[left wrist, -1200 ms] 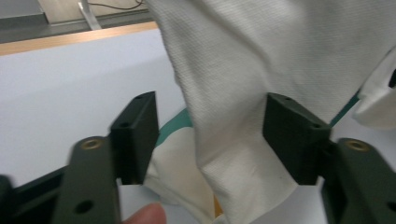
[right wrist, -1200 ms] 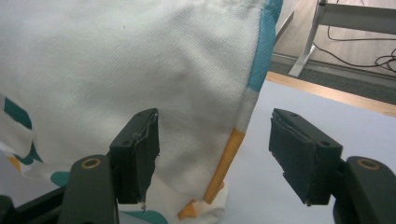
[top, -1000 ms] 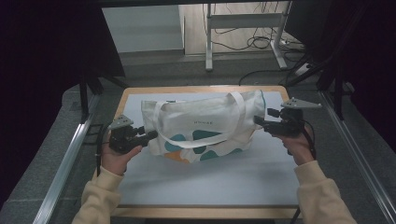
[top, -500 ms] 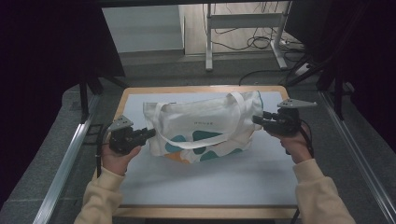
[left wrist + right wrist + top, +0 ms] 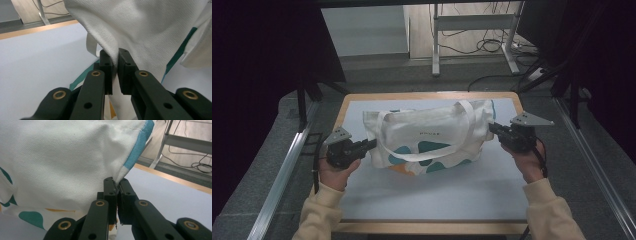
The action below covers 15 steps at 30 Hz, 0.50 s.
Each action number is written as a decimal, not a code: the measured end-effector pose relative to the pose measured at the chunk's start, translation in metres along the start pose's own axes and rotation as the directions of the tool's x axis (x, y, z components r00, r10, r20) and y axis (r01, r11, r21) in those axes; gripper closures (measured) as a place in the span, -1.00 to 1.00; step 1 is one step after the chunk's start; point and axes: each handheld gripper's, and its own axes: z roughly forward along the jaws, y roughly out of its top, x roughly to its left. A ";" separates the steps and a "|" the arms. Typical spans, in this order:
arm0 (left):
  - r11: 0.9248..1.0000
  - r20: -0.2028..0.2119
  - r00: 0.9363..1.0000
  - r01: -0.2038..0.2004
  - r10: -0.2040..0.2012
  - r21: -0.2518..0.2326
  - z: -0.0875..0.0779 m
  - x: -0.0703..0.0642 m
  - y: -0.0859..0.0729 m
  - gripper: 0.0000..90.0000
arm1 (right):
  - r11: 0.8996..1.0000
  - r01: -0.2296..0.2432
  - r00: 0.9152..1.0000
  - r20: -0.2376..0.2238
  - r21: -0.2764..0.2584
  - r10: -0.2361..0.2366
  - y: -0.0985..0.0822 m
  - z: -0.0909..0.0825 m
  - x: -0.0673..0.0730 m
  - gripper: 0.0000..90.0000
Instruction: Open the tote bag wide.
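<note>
Tote bag (image 5: 428, 140), white with teal patches, lies mid-worktop (image 5: 427, 200) between both grippers. High view gives the whole layout plus the handle loops; the gripper views give close-ups of the pinch. Left gripper (image 5: 373, 143) at the bag's left edge: jaws have just been closing and now clamp a fold of white cloth (image 5: 114, 56). Right gripper (image 5: 491, 127) at the bag's right edge: jaws also just closing, now nearly together, pinching the corner cloth by a blue patch (image 5: 137, 142).
</note>
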 end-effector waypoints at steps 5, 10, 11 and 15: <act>1.000 0.001 1.000 -0.005 0.005 0.000 -0.002 -0.002 -0.005 0.87 | 1.000 -0.003 1.000 0.001 -0.021 0.003 -0.009 -0.003 0.004 0.90; 1.000 0.001 1.000 -0.013 0.013 0.006 -0.002 -0.005 -0.011 0.87 | 0.999 -0.012 1.000 -0.003 -0.030 0.012 -0.021 -0.005 0.007 0.90; 1.000 0.002 1.000 -0.015 0.015 0.008 -0.002 -0.006 -0.013 0.87 | 0.999 -0.015 1.000 -0.005 -0.030 0.015 -0.023 -0.005 0.007 0.90; 1.000 0.007 1.000 -0.021 0.021 0.010 -0.003 -0.007 -0.018 0.87 | 0.999 -0.032 0.999 -0.012 -0.034 0.031 -0.030 -0.005 0.008 0.90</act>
